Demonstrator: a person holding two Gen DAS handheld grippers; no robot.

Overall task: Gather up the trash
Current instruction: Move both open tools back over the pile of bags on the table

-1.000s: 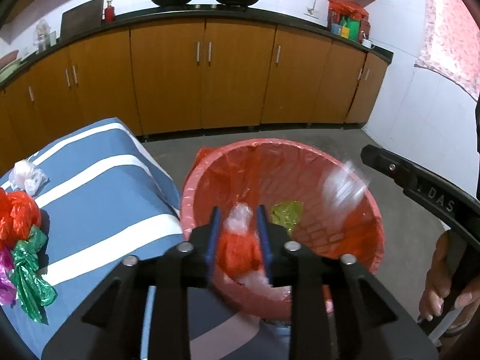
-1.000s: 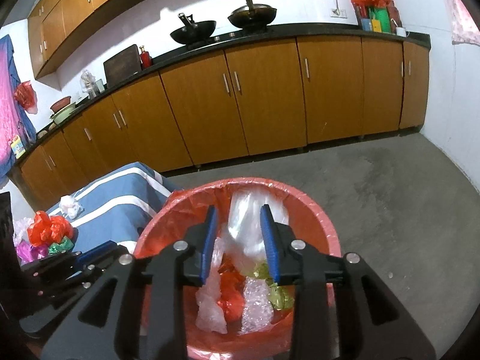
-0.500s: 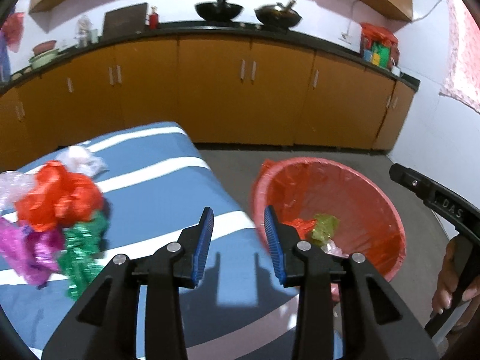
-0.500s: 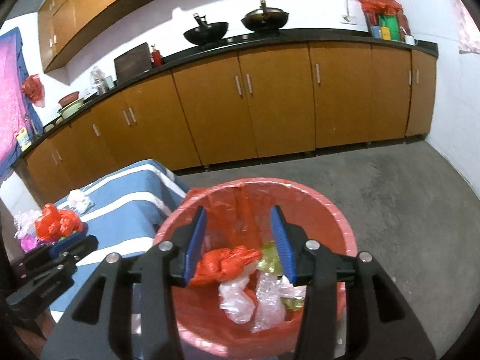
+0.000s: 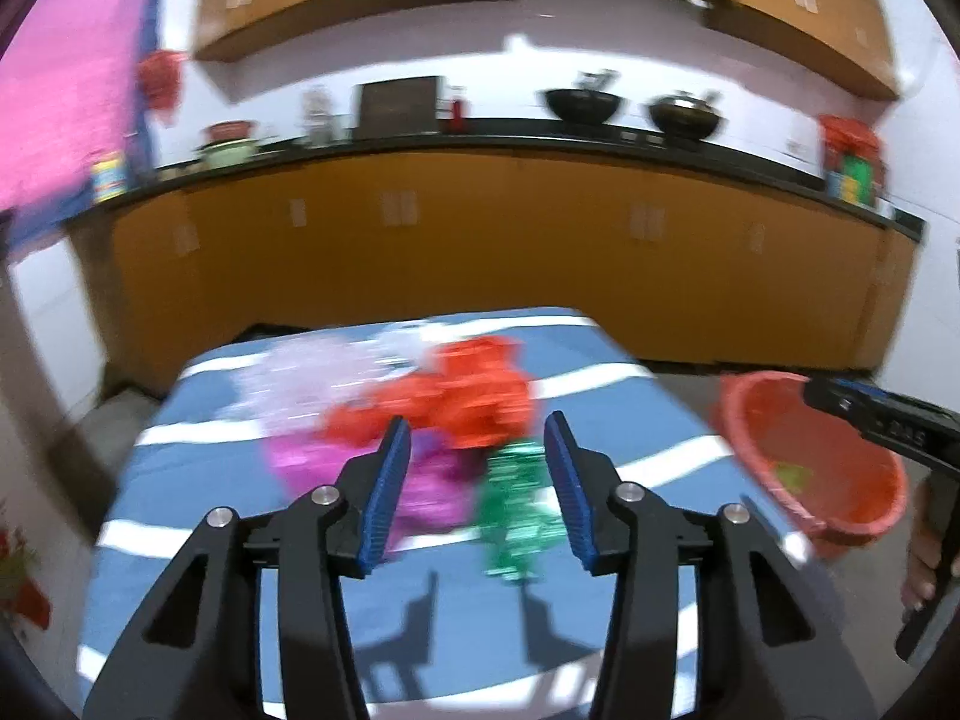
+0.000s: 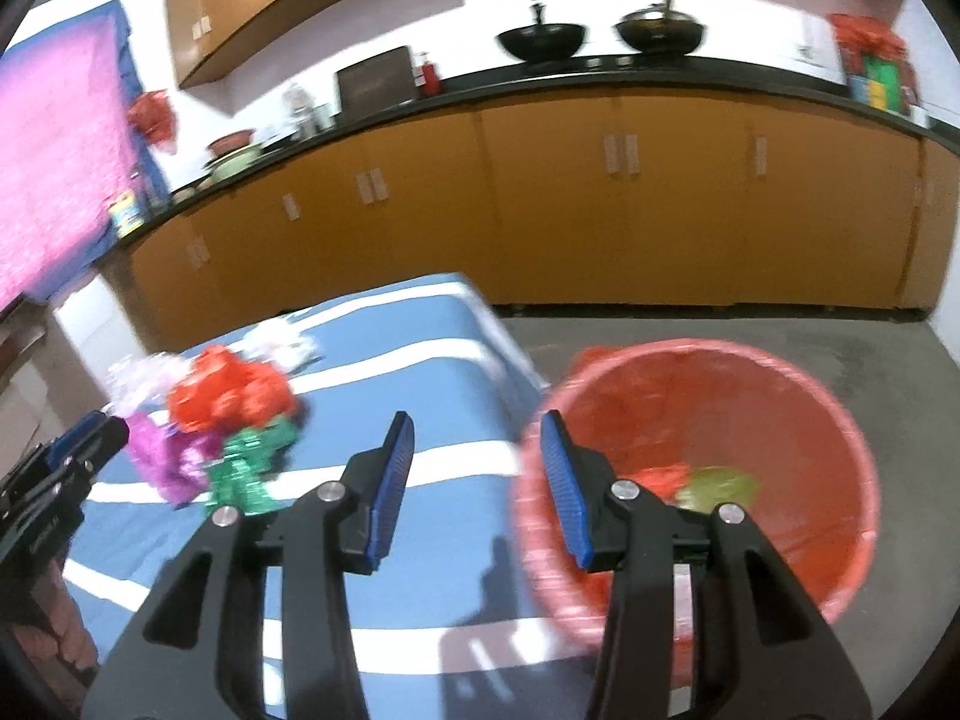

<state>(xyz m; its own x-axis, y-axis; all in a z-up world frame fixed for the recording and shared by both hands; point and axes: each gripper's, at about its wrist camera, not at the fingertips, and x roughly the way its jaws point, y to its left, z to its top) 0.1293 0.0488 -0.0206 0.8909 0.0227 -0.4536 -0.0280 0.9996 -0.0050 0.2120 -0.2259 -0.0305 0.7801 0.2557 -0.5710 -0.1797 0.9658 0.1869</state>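
A heap of crumpled plastic trash lies on the blue striped table (image 5: 600, 396): a red bag (image 5: 462, 396), a purple one (image 5: 432, 480), a green one (image 5: 516, 510) and clear wrappers (image 5: 300, 378). My left gripper (image 5: 477, 426) points at the heap from just short of it; its jaws are opening and nothing is between them. My right gripper (image 6: 471, 426) hovers open and empty over the table edge, beside the red bin (image 6: 840, 432). The bin holds red and yellow-green scraps (image 6: 714, 480). In the right wrist view the heap (image 6: 228, 402) is at the left, by the left gripper's tip.
Orange cabinets (image 6: 600, 198) under a black counter with two woks run along the back wall. Grey floor (image 6: 780, 330) lies right of the table. A pink cloth (image 6: 54, 180) hangs at the left. A hand (image 5: 924, 570) holds the right gripper's handle.
Both grippers let go of their trash into the bin and swung left away from it. The left one now faces the heap on the table, and its jaws have widened.
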